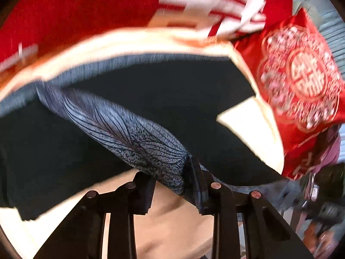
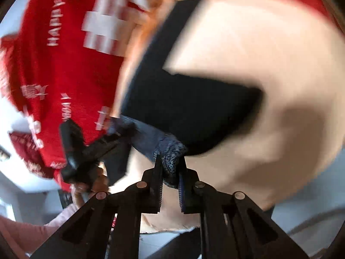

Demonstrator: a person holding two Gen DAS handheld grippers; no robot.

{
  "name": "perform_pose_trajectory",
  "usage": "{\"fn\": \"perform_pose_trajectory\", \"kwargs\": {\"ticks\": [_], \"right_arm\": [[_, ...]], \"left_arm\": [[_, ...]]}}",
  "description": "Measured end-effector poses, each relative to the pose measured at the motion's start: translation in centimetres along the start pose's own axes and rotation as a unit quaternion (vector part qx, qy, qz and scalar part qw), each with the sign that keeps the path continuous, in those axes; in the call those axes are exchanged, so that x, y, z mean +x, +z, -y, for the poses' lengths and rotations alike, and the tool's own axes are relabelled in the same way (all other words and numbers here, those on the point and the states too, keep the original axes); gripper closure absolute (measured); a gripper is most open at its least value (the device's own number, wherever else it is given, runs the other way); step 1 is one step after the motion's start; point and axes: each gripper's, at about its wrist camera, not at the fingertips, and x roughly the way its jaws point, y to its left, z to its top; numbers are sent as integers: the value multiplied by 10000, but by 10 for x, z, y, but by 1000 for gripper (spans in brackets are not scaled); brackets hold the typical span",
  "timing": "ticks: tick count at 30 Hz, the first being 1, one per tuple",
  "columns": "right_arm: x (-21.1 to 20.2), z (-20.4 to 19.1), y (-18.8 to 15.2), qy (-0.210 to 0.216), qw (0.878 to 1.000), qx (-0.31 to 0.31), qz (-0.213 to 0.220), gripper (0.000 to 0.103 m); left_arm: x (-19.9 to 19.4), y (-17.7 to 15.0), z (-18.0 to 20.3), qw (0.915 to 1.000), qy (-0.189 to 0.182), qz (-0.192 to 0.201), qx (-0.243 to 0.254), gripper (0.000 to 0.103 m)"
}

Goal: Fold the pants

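Dark navy pants (image 1: 151, 99) lie partly spread over a pale cream surface (image 1: 172, 215), with one patterned grey band of the garment (likely the waistband or a lining, the blur leaves this unsettled) lifted clear of the rest.

The left gripper (image 1: 170, 185) has its fingers closed down on this patterned band, the cloth bunched between them. The right gripper (image 2: 170, 172) pinches a similar mottled fold, its fingers drawn nearly together with only the thickness of fabric between. Holding the same edge at two separated points is probably meant to keep it taut and level, so that the layer can be carried over the remainder of the pants as one flap and not sag in the middle.

The left wrist view shows the length of the raised band running away from the fingers, and the broad dark panel beneath it reaching toward a red cushion (image 1: 301, 82) with a white medallion at the right. The right wrist view shows instead the other gripper, seen from outside at lower left, with the person's hand (image 2: 90, 187) around its handle, and a narrow strip of the pants extending toward the far edge. A red cloth with white lettering (image 2: 60, 64) borders the surface in both views.

The fold appears under way, not yet laid down.
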Motion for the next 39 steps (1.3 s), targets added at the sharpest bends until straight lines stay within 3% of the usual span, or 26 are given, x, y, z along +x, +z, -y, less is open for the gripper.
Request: {"fn": "perform_pose_trajectory", "kwargs": {"ticks": [6, 9, 11, 12, 15, 18, 19, 23, 27, 29, 30, 31, 32, 35, 37, 38, 39], "right_arm": [[-5, -75, 127, -28, 9954, -952, 61, 90], [9, -88, 186, -189, 9925, -1201, 116, 90], [33, -97, 222, -531, 9876, -1477, 60, 90], [45, -101, 236, -788, 9832, -1647, -11, 86], [80, -106, 259, -1730, 9637, -2017, -250, 81], [80, -114, 260, -2056, 9534, -2206, -55, 33], [75, -113, 254, -2025, 9543, -2197, 4, 32], [57, -84, 224, -2075, 9620, -1770, 151, 32], [74, -32, 219, -2321, 9667, -1075, 86, 55], [81, -16, 223, -2292, 9694, -862, 173, 58], [84, -10, 226, -2241, 9714, -746, 233, 66], [86, -6, 230, -2199, 9731, -629, 277, 92], [85, -7, 234, -2177, 9737, -599, 320, 95], [69, -21, 229, -2254, 9677, -955, 595, 95], [70, -10, 224, -2526, 9625, -915, 365, 94], [74, 0, 224, -2632, 9608, -849, 209, 89], [76, 7, 225, -2708, 9590, -827, 105, 70]], "left_arm": [[-5, 66, 15, 9982, 186, 550, -157, 71], [0, 92, 11, 9965, 364, 731, -167, 70], [1, 107, 6, 9946, 624, 819, -137, 53], [-1, 109, 4, 9930, 772, 887, -133, 35], [-11, 111, -9, 9889, 1074, 1008, -171, 33], [-17, 98, -28, 9836, 1532, 912, -273, 33], [-17, 90, -37, 9808, 1725, 853, -309, 33], [-9, 65, -75, 9706, 2263, 521, -642, 33], [1, 45, -106, 9607, 2553, 328, -1042, 33], [5, 40, -115, 9578, 2600, 295, -1193, 33], [7, 38, -119, 9567, 2617, 282, -1244, 33], [9, 37, -119, 9558, 2650, 278, -1245, 32], [10, 37, -120, 9550, 2686, 282, -1225, 32], [15, 35, -120, 9546, 2715, 265, -1199, 32], [19, 35, -121, 9523, 2785, 253, -1222, 26], [20, 35, -120, 9502, 2855, 238, -1228, 25], [19, 38, -120, 9497, 2864, 188, -1254, 25]]}}
